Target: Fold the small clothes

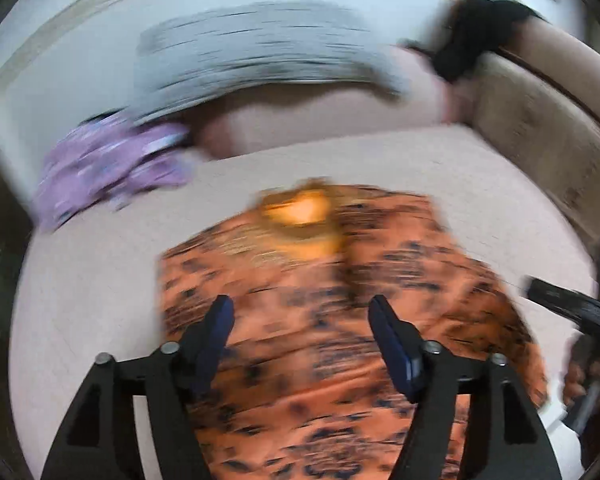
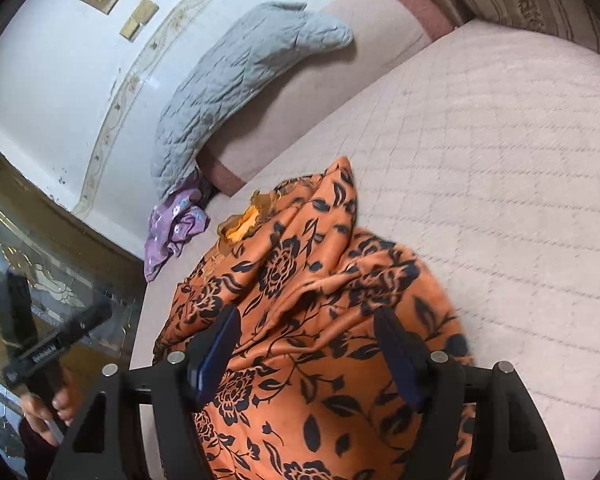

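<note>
I had both grippers, left (image 1: 302, 326) and right (image 2: 306, 338), spread apart over the orange shirt (image 2: 300, 320) on the bed (image 2: 500, 160).

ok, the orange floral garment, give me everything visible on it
The orange garment with black rose and leaf print looks like thin, smooth fabric. It lies crumpled and partly bunched on the pale pink quilted sofa seat, one ridge of folds running up the middle. A yellow-lined neckline sits at its far end. Both sets of open fingers hover over its near part; whether they touch the cloth is unclear.
</note>
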`<action>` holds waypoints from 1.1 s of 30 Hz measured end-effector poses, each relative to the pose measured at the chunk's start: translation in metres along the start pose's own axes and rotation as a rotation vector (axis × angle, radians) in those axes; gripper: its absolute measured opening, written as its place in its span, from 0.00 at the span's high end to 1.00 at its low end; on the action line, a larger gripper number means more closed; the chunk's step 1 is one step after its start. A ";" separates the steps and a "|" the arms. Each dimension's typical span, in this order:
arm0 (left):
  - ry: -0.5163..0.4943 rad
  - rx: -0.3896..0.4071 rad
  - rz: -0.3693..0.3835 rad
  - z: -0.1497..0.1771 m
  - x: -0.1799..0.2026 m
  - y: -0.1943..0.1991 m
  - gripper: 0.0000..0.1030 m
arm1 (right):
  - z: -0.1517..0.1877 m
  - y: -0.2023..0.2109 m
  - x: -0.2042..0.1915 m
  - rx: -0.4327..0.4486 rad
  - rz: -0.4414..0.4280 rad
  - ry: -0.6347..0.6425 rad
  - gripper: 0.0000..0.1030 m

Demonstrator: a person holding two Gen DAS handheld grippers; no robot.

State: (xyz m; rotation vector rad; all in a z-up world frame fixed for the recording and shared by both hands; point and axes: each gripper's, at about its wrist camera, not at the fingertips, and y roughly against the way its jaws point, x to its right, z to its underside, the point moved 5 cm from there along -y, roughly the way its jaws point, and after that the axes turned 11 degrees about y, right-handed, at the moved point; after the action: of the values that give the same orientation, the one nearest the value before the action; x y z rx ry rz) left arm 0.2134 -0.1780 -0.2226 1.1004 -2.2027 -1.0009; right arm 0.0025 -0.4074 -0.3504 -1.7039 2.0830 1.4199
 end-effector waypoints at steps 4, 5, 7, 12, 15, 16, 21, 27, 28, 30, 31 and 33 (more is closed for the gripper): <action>0.246 -0.022 -0.124 0.010 -0.084 -0.018 0.28 | -0.005 -0.018 -0.006 -0.034 -0.017 -0.015 0.28; 0.287 -0.025 -0.138 0.014 -0.096 -0.024 0.28 | -0.008 -0.025 -0.010 -0.045 -0.031 -0.023 0.28; 0.328 -0.035 -0.184 0.021 -0.111 -0.040 0.28 | -0.016 -0.042 -0.024 -0.060 -0.074 -0.030 0.28; 0.305 -0.024 -0.256 0.037 -0.104 -0.077 0.28 | -0.061 -0.096 -0.068 -0.088 -0.069 0.030 0.28; 0.234 -0.037 -0.296 0.055 -0.099 -0.107 0.28 | -0.083 -0.137 -0.090 -0.161 0.011 0.096 0.28; 0.202 -0.066 -0.308 0.068 -0.095 -0.122 0.27 | -0.089 -0.149 -0.094 -0.180 0.043 0.112 0.28; 0.220 -0.015 -0.259 0.072 -0.099 -0.122 0.25 | -0.102 -0.218 -0.110 -0.333 0.244 0.209 0.28; 0.296 -0.039 -0.216 0.075 -0.109 -0.127 0.19 | -0.081 -0.277 -0.095 -0.479 0.430 0.266 0.28; 0.288 -0.036 -0.220 0.076 -0.109 -0.127 0.19 | -0.078 -0.279 -0.094 -0.472 0.454 0.291 0.32; 0.286 -0.037 -0.221 0.076 -0.108 -0.125 0.19 | -0.076 -0.273 -0.095 -0.453 0.508 0.360 0.71; 0.292 -0.041 -0.215 0.076 -0.109 -0.124 0.19 | -0.077 -0.268 -0.097 -0.449 0.469 0.367 0.80; 0.305 -0.044 -0.207 0.075 -0.111 -0.124 0.19 | -0.082 -0.246 -0.094 -0.420 0.417 0.337 0.92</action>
State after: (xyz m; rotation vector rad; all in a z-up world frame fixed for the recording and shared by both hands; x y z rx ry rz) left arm 0.2830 -0.1081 -0.3763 1.3818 -1.8459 -0.8918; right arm 0.2739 -0.3815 -0.3925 -1.8290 2.5857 1.9189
